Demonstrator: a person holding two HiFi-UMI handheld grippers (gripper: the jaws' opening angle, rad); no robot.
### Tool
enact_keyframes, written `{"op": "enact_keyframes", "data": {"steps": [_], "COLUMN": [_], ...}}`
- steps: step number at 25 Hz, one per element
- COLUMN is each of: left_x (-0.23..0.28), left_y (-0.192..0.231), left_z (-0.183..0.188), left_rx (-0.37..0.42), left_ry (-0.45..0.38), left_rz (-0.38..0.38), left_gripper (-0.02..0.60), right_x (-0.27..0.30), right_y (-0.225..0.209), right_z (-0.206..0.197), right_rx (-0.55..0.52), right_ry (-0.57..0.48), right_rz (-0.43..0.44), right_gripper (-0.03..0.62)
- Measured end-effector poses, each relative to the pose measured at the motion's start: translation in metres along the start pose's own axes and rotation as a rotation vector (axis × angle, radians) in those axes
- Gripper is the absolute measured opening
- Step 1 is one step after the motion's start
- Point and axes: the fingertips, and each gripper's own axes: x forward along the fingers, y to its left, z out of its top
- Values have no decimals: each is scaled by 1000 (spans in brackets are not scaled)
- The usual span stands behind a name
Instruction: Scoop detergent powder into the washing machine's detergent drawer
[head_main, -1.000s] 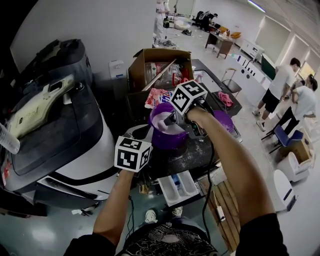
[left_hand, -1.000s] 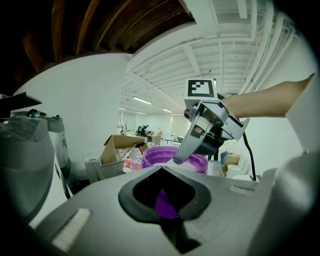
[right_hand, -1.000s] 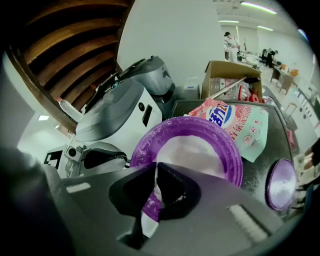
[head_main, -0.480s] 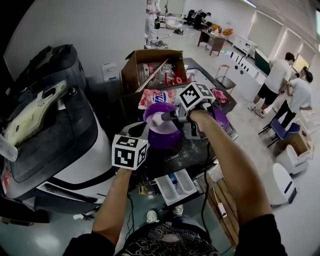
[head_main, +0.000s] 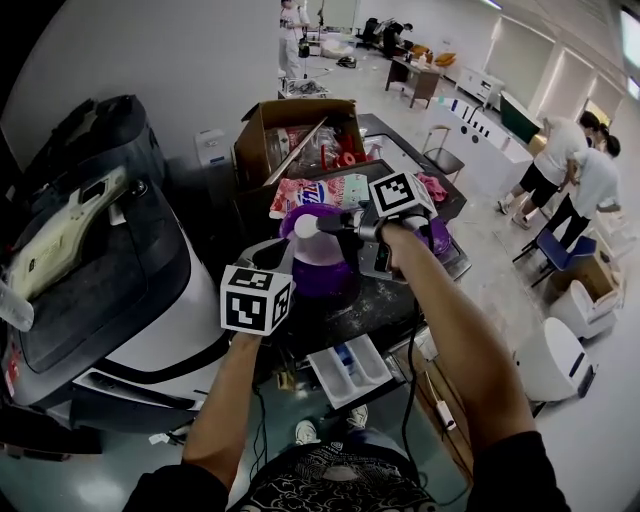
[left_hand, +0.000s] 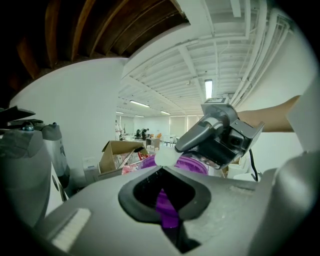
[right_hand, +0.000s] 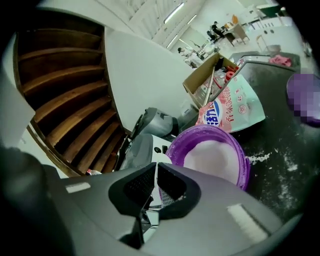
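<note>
A purple bowl of white detergent powder stands on the dark machine top. My left gripper is shut on the bowl's near rim, and purple shows between its jaws. My right gripper is shut on the handle of a white scoop, which hangs just above the bowl's far-left rim. In the left gripper view the scoop sits under the right gripper. The open white detergent drawer juts out below the bowl, towards me.
A detergent bag lies behind the bowl, and an open cardboard box stands further back. A second purple bowl is at the right. Spilled powder dots the dark top. People stand far right.
My right gripper has lifted the scoop out of the bowl and swung it left, level above the rim. The left gripper has stayed on the bowl.
</note>
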Motion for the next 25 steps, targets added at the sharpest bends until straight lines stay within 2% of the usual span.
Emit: {"op": "enact_keyframes", "data": {"steps": [10, 16, 25], "left_x": [-2, -1, 2], "left_y": [4, 6, 4], "left_z": [7, 8, 10], "left_rx": [-4, -8, 2], "left_ry": [-12, -14, -15], "left_rz": [10, 13, 18], "left_gripper": [2, 2, 0], "right_x": [-8, -14, -24], "right_y": [2, -1, -4], "right_z": [5, 6, 7], "right_rx": [186, 314, 427], "right_ry": [-191, -328, -473], "right_rz": [139, 264, 341], "right_gripper": [37, 35, 35]}}
